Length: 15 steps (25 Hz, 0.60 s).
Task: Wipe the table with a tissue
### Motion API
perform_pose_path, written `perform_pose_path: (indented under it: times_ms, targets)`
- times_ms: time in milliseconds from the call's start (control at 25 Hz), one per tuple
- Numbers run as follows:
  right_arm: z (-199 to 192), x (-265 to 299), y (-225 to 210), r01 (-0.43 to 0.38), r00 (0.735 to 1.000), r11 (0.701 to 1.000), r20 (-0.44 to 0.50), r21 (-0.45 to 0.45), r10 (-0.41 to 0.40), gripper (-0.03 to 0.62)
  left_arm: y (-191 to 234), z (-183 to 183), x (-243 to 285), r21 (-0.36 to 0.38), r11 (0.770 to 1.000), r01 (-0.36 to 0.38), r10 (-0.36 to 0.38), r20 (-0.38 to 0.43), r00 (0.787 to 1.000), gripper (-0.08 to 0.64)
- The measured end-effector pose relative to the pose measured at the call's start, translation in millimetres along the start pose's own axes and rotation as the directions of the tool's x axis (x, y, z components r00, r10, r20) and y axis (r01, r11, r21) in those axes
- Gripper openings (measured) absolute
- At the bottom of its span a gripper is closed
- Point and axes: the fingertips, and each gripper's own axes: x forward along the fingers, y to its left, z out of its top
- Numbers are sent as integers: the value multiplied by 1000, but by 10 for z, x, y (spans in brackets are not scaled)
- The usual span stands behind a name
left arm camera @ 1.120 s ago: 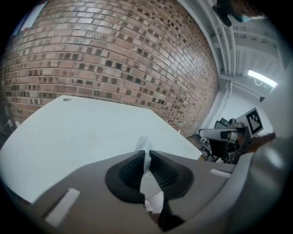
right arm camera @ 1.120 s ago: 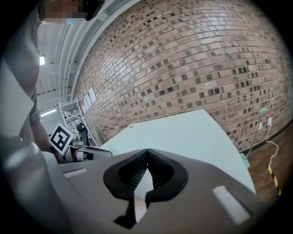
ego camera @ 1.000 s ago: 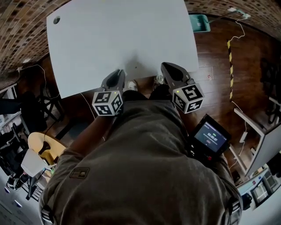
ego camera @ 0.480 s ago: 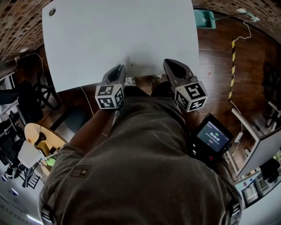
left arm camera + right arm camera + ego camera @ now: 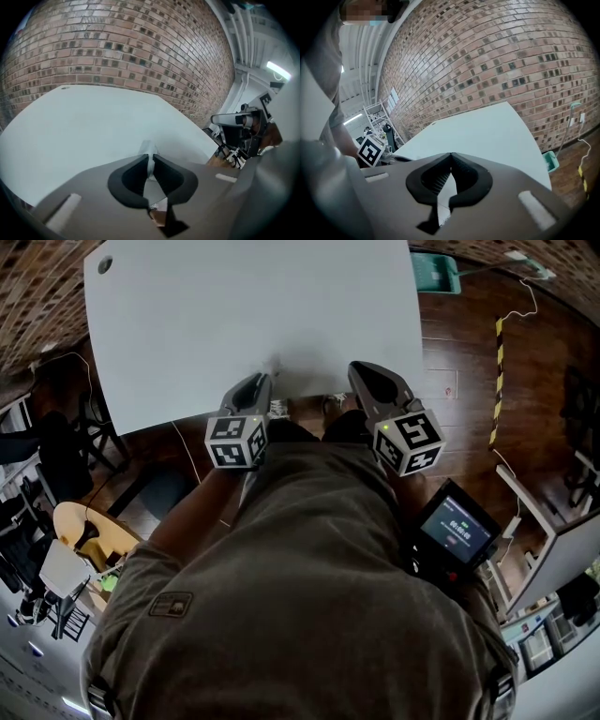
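The white table (image 5: 244, 315) fills the upper head view, and I stand at its near edge. My left gripper (image 5: 259, 382) sits at that edge, shut on a white tissue (image 5: 275, 364) whose tip pokes forward over the tabletop. In the left gripper view the tissue (image 5: 149, 149) is pinched between the dark jaws of the left gripper (image 5: 150, 157), with the table (image 5: 84, 126) beyond. My right gripper (image 5: 362, 372) hovers at the same edge further right. In its own view the right gripper (image 5: 451, 154) is shut with nothing between the jaws.
A cable hole (image 5: 104, 265) marks the table's far left corner. A teal bin (image 5: 436, 274) stands on the wooden floor beyond the right edge, beside a yellow-black tape strip (image 5: 495, 381). A device with a lit screen (image 5: 454, 531) hangs at my right hip. A brick wall (image 5: 117, 47) runs behind the table.
Both grippers have crept slightly forward toward the table's near edge. The left stays shut on the tissue, and the right stays shut.
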Motion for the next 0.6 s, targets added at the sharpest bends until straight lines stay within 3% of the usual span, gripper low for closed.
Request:
perform_pose_path:
  times_ms: [600]
  targets:
    - [-21, -53, -119, 39, 999, 999, 20, 28, -39, 12, -134, 86, 211, 34, 998, 51, -50, -15, 999, 32]
